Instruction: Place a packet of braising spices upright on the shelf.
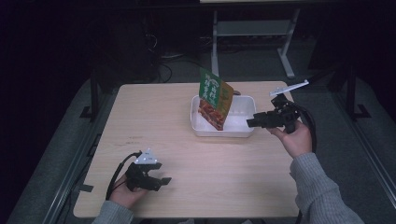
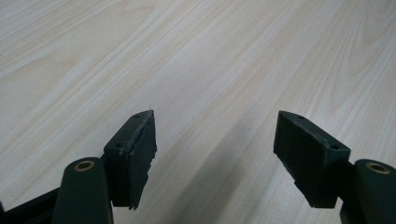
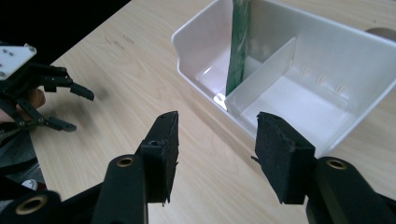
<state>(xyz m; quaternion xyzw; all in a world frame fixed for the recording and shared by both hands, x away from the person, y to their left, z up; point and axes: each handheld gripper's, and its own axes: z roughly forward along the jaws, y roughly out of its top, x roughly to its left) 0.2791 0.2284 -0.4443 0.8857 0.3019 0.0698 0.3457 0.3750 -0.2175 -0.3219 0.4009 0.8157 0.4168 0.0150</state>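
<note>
A green and orange food pouch stands upright in the left compartment of a white divided bin. The right gripper view sees the pouch edge-on against the bin's divider. My right gripper is open and empty, just right of the bin and pointing at it. Its own view puts the right gripper over the bin's near rim. My left gripper rests open and empty near the table's front left, and the left gripper has bare wood between its jaws.
The light wooden table carries just the bin. Beyond its far edge stand white desk legs and cables on a dark floor. A grey sleeve comes in at the lower right.
</note>
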